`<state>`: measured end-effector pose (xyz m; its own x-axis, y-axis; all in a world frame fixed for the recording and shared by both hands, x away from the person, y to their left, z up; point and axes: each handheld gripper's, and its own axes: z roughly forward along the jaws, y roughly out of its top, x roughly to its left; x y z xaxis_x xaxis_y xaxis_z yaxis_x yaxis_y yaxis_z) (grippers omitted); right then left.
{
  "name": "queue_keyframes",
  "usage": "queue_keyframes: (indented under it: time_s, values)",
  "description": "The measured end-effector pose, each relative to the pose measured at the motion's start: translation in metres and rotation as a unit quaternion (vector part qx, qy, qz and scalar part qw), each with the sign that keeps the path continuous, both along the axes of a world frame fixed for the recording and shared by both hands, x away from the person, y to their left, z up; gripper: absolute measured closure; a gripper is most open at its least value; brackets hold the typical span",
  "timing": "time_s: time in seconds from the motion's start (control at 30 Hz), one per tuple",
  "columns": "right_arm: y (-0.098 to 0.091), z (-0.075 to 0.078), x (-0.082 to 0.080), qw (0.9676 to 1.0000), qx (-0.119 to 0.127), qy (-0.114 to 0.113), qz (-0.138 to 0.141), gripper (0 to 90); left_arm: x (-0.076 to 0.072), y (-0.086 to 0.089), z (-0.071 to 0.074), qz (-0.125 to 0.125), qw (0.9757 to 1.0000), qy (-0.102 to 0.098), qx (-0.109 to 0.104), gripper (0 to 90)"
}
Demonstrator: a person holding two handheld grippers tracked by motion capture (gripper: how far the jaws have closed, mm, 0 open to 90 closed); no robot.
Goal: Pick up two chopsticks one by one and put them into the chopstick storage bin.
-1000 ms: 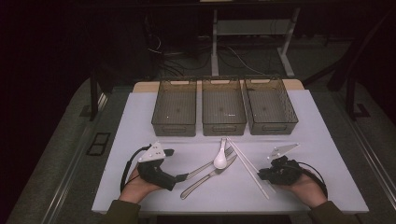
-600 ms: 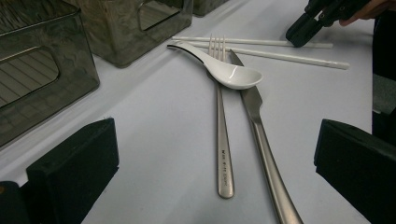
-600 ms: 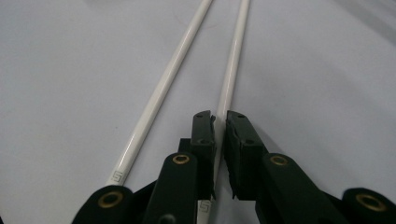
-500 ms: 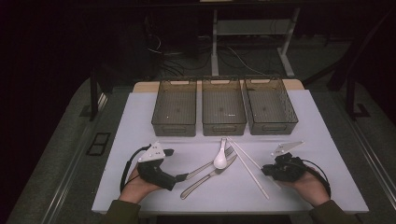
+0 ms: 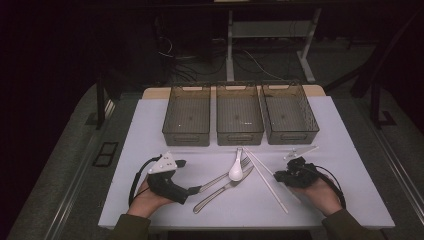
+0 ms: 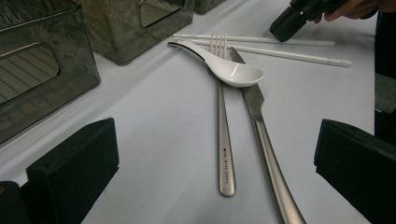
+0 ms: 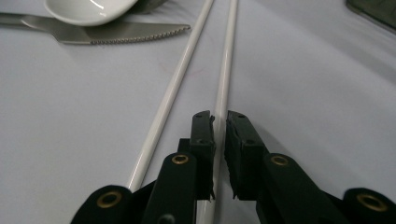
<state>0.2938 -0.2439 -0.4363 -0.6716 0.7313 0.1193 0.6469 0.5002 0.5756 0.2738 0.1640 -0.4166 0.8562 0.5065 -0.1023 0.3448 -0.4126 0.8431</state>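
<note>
Right gripper (image 7: 219,122): my jaws stand nearly together, low over the table, straddling one white chopstick (image 7: 223,88). A thin gap shows on each side of the stick; I judge the pads have it lightly pinched. From the claw the stick's long axis runs straight ahead toward 12 o'clock, in line with the jaws, so the grip sits near its close end.

Second chopstick (image 7: 170,93) lies just beside, at 11 o'clock of the jaws, free on the cloth and drawing closer to the first farther off.

Beyond it, at 10 o'clock: knife (image 7: 116,31) with its serrated edge toward me, and the white spoon (image 7: 88,9) resting over it.

High view: my right gripper (image 5: 295,172) is plainly the nearer hand to the sticks. Left gripper (image 5: 167,182) rests by the fork (image 5: 225,175) handle, jaws wide apart on nothing.

Farthest, at 12 o'clock: three grey bins (image 5: 239,115) in a row. Judgement: lift needs a level wrist, since the held stick is long and gripped off-centre.
</note>
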Motion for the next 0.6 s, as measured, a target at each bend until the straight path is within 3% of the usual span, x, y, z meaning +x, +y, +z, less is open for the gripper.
queue_keyframes:
  time_s: [0.27,0.6]
  values:
    - [0.0055,-0.0021,-0.0042,0.9996,-0.023,-0.008,-0.014,83.3,0.0000,-0.0011,-0.0007,0.001,1.0000,0.001,0.000,0.0]
    - [0.0053,-0.0022,-0.0047,0.9995,-0.019,-0.006,-0.025,84.4,-0.0001,-0.0004,-0.0006,0.002,1.0000,0.001,0.001,0.0]
